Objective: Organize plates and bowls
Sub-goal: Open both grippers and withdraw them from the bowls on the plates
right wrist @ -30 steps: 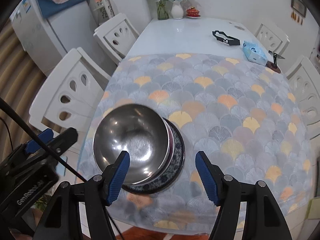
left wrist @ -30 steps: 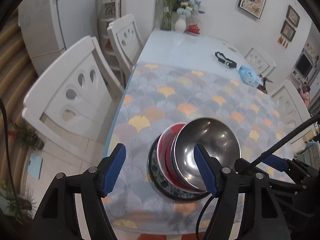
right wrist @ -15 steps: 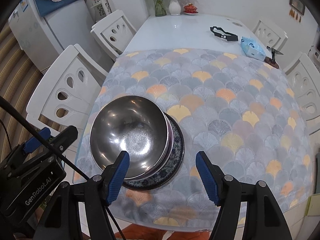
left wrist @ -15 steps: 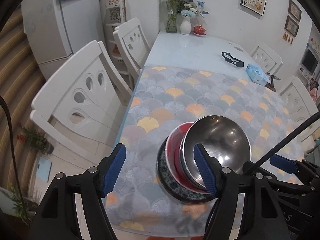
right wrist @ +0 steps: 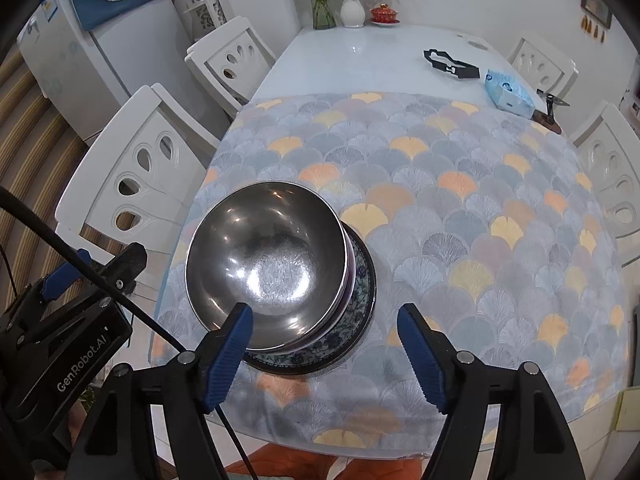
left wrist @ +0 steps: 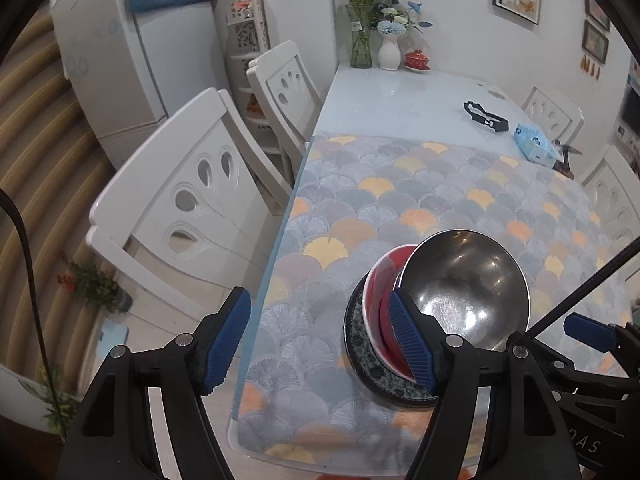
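Right wrist view, steel bowl [right wrist: 266, 264] stacked on patterned plate [right wrist: 320, 354], right tool [right wrist: 324, 354] gaping

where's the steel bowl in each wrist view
Left wrist: steel bowl sits lower right, on top of the stack, just past the gripper's right finger.
Right wrist: steel bowl sits left of centre, above the left finger.
Shared landmark: the white vase at the table's far end.

Bowl [right wrist: 266, 264] on top of a stack, on a plate [right wrist: 360, 312], on the mat [right wrist: 460, 208], near the table [right wrist: 360, 60] edge close to the camera. Chairs [right wrist: 148, 168] left of the table. Far end: vase [right wrist: 352, 10], strap [right wrist: 450, 65], pack [right wrist: 508, 94] to the right.
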Tool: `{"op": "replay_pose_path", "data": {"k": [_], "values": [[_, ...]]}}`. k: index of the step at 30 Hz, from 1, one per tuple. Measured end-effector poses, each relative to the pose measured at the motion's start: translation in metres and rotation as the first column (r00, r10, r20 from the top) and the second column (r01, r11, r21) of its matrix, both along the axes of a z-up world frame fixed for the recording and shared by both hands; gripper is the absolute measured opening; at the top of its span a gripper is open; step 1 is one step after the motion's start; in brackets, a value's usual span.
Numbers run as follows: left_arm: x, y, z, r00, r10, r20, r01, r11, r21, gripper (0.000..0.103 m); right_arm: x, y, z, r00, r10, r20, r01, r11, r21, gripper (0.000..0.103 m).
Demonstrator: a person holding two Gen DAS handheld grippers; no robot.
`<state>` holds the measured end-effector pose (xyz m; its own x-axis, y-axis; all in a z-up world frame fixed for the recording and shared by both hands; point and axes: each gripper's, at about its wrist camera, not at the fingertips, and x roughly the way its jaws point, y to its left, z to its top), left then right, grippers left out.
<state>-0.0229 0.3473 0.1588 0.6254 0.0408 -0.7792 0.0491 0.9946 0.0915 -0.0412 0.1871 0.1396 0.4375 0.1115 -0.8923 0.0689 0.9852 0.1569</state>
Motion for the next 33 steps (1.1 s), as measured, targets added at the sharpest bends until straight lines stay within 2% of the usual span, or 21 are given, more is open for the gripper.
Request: {"op": "replay_pose_path", "data": {"k": [9,12,16,19,22,26,29,33], "values": [[0.0,-0.007,0.001,1.0,-0.021,0.005,0.021,0.999,0.025,0.07,0.0,0.001,0.0,1.0,-0.003,0.004,0.003,1.0,-0.001,0.073],[-0.001,-0.006,0.002,1.0,-0.013,0.013,0.013,1.0,0.026,0.075,0.0,0.001,0.0,1.0,-0.005,0.006,0.005,1.0,-0.003,0.073],[-0.001,-0.005,0.006,0.999,0.006,0.044,-0.008,0.999,0.054,0.08,-0.001,0.003,0.007,0.999,-0.006,0.036,0.009,0.997,-0.075,0.073],[-0.003,-0.011,0.012,0.994,0.028,0.11,-0.044,0.988,0.148,0.083,-0.001,0.009,0.013,0.998,0.006,0.06,0.001,0.992,-0.123,0.073],[-0.003,-0.015,0.02,0.989,0.034,0.145,-0.061,0.98,0.189,0.096,-0.002,0.013,0.021,0.996,0.012,0.085,0.002,0.986,-0.166,0.073],[-0.003,-0.021,0.027,0.986,0.011,0.169,-0.038,0.986,0.16,0.1,-0.009,0.011,0.034,0.991,-0.003,0.134,0.039,0.963,-0.266,0.078],[-0.001,-0.032,0.028,0.987,-0.01,0.159,-0.014,0.989,0.144,0.1,-0.015,0.002,0.038,0.989,-0.023,0.146,0.063,0.959,-0.278,0.081],[-0.002,-0.053,0.032,0.984,-0.02,0.177,-0.012,0.984,0.178,0.1,-0.014,-0.015,0.039,0.988,-0.04,0.148,0.079,0.96,-0.269,0.081]]}}
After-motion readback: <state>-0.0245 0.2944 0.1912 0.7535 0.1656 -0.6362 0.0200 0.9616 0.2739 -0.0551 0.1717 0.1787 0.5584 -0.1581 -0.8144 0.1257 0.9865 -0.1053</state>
